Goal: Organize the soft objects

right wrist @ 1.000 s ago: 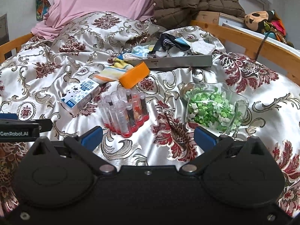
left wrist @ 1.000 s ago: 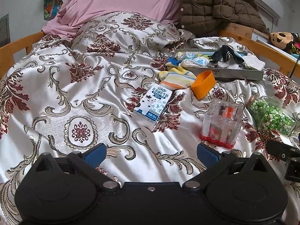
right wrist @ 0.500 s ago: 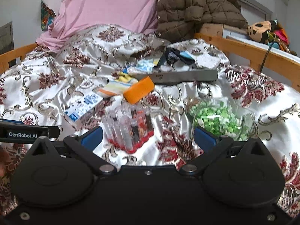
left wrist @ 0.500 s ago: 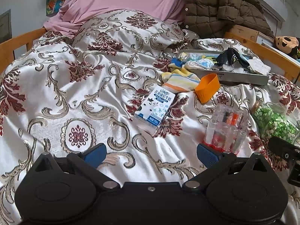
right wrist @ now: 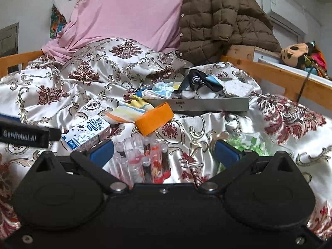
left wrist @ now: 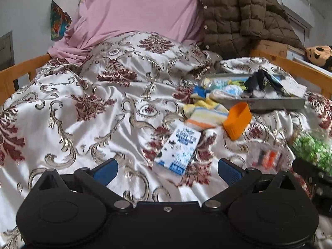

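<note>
A grey tray (left wrist: 269, 103) (right wrist: 209, 104) on the bed holds several socks and cloths, among them a dark sock (right wrist: 197, 81). A striped yellow and orange sock (left wrist: 204, 115) (right wrist: 124, 114) lies on the bedspread just in front of the tray's left end. My left gripper (left wrist: 167, 169) is open and empty, low over the bedspread, with a milk carton (left wrist: 179, 149) between its fingers' line of sight. My right gripper (right wrist: 164, 153) is open and empty, just above a pack of clear tubes (right wrist: 143, 161).
An orange band (left wrist: 237, 122) (right wrist: 154, 118) lies by the striped sock. A bag of green bits (left wrist: 311, 149) (right wrist: 249, 143) sits at the right. A pink pillow (left wrist: 141, 10), a brown jacket (left wrist: 244, 16) and wooden bed rails (right wrist: 280, 78) bound the bed. The milk carton (right wrist: 87, 132) lies left.
Both grippers have tilted upward and moved forward; the scene sits lower in both views. The tube pack is now right under the right gripper. Both stayed open.
</note>
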Action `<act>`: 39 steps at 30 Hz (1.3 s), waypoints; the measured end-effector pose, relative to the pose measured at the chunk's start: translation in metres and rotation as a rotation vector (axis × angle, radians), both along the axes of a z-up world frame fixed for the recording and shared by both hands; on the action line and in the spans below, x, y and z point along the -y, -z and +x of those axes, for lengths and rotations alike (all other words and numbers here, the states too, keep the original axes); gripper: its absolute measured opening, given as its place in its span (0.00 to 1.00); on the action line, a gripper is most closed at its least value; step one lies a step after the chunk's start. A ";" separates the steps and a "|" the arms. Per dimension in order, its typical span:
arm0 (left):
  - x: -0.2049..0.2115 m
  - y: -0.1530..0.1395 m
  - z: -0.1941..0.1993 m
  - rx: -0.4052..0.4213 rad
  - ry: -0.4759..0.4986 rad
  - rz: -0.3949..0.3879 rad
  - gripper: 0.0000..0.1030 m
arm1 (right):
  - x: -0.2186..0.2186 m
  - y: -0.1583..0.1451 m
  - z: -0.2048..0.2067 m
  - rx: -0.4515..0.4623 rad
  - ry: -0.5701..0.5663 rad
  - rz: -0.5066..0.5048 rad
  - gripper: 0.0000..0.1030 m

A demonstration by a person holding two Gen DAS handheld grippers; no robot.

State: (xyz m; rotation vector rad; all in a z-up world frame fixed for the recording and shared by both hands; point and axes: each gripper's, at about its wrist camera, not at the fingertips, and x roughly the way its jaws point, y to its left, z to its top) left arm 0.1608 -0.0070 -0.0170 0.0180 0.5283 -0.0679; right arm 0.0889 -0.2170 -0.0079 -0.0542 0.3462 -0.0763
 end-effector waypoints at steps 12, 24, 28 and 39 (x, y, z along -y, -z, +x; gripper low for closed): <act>0.000 0.005 0.029 0.034 0.011 -0.001 0.99 | 0.003 0.001 0.040 -0.013 0.029 0.060 0.99; 0.003 0.008 0.081 0.062 0.022 -0.033 0.99 | 0.016 0.014 0.071 -0.033 0.056 0.071 0.99; 0.006 0.011 0.096 0.068 0.041 -0.043 0.99 | 0.018 0.018 0.081 -0.046 0.060 0.073 1.00; 0.008 0.019 0.146 -0.005 0.151 -0.100 0.99 | 0.021 0.016 0.109 -0.098 0.033 0.081 1.00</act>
